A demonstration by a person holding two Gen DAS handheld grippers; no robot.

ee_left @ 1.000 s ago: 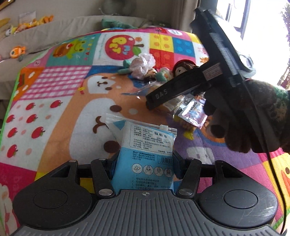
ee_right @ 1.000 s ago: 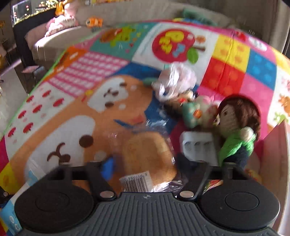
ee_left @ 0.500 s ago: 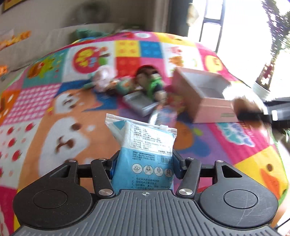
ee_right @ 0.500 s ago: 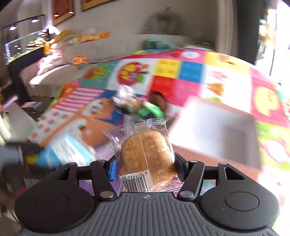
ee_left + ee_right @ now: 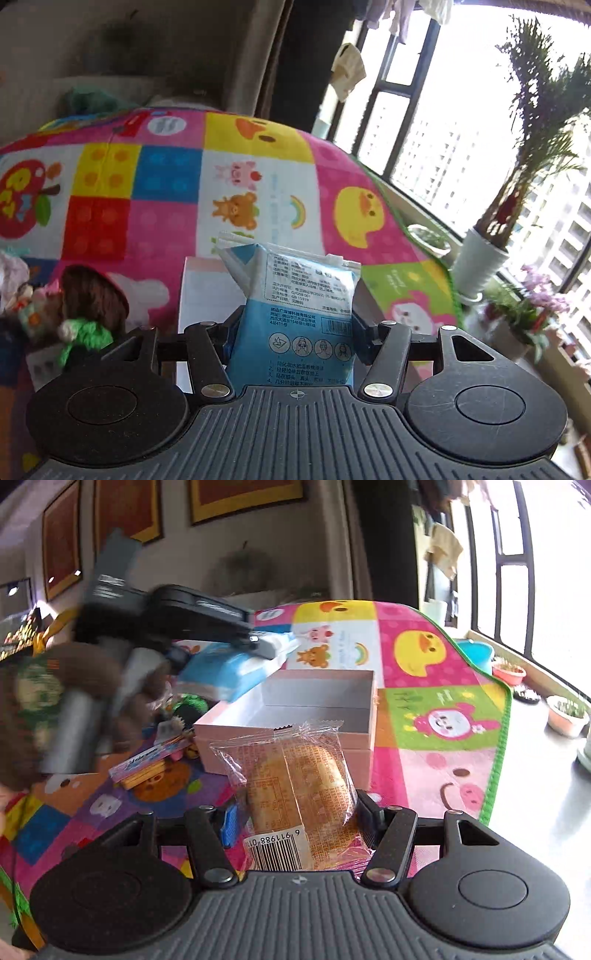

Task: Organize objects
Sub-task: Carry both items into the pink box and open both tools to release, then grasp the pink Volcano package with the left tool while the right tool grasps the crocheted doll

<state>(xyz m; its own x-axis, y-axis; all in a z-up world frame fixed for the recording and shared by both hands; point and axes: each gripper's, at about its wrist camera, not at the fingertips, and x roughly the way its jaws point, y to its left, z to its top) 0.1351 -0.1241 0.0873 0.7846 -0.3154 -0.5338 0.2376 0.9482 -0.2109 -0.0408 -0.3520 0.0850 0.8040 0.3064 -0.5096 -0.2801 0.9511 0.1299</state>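
My left gripper (image 5: 293, 328) is shut on a blue and white wipes packet (image 5: 295, 314) and holds it up over the near left corner of the open pink box (image 5: 207, 295). The right wrist view shows that packet (image 5: 229, 668) above the box (image 5: 295, 716), with the left gripper (image 5: 258, 642) clamped on it. My right gripper (image 5: 295, 812) is shut on a wrapped round biscuit (image 5: 295, 790), held in front of the box and above the mat. The box looks empty inside.
A colourful play mat (image 5: 436, 746) covers the floor. A brown-haired doll in green (image 5: 88, 314), small toys (image 5: 33, 310) and a flat snack packet (image 5: 147, 768) lie left of the box. Potted plants (image 5: 480, 266) stand by the window at right.
Both grippers lifted off the mat with their packets and swung right toward the pink box. The left one now hovers over the box's edge; the right one faces it.
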